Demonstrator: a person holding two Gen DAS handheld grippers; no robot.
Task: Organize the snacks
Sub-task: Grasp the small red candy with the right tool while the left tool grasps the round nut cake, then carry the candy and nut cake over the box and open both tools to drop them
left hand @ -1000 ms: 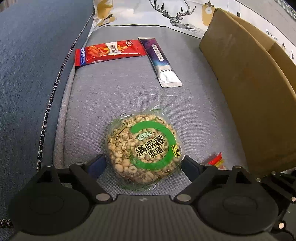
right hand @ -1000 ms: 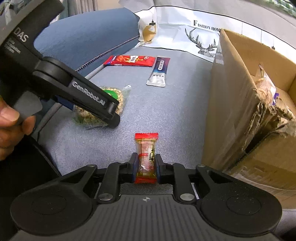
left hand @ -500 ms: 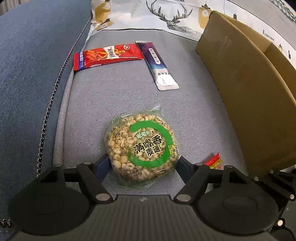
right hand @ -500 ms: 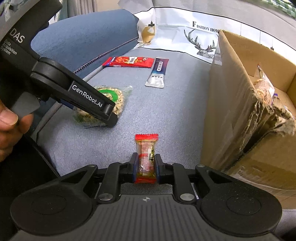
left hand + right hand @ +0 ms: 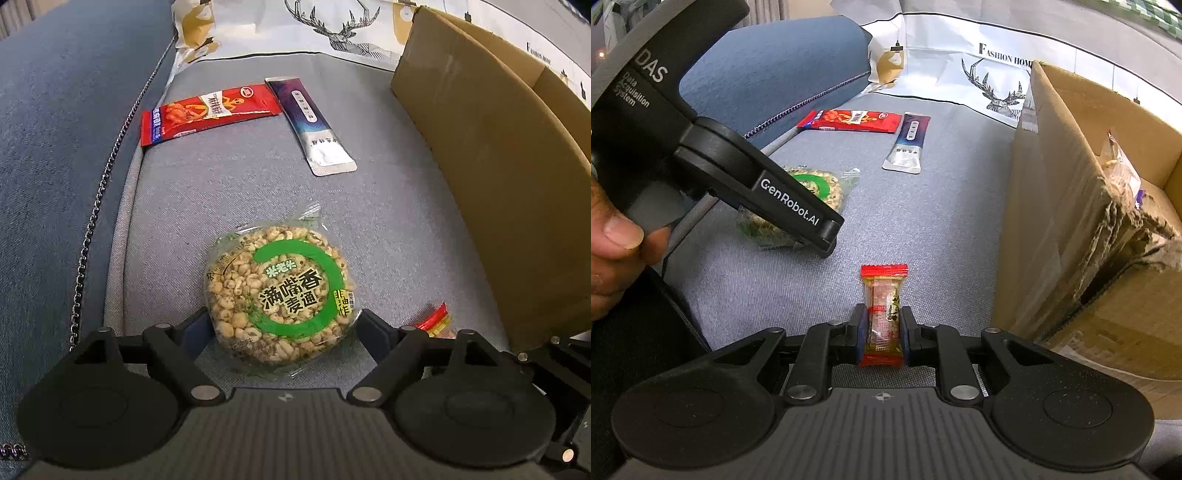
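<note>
Reopening after a brief squeeze, left tool (image 5: pixel 282 328) straddles puffed-grain cake (image 5: pixel 279 297).

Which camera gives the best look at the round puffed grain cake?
The left wrist view: the grain cake lies whole and label up between that gripper's fingers. In the right wrist view, the left gripper's arm covers much of the cake, leaving only its edge and wrapper visible.
</note>
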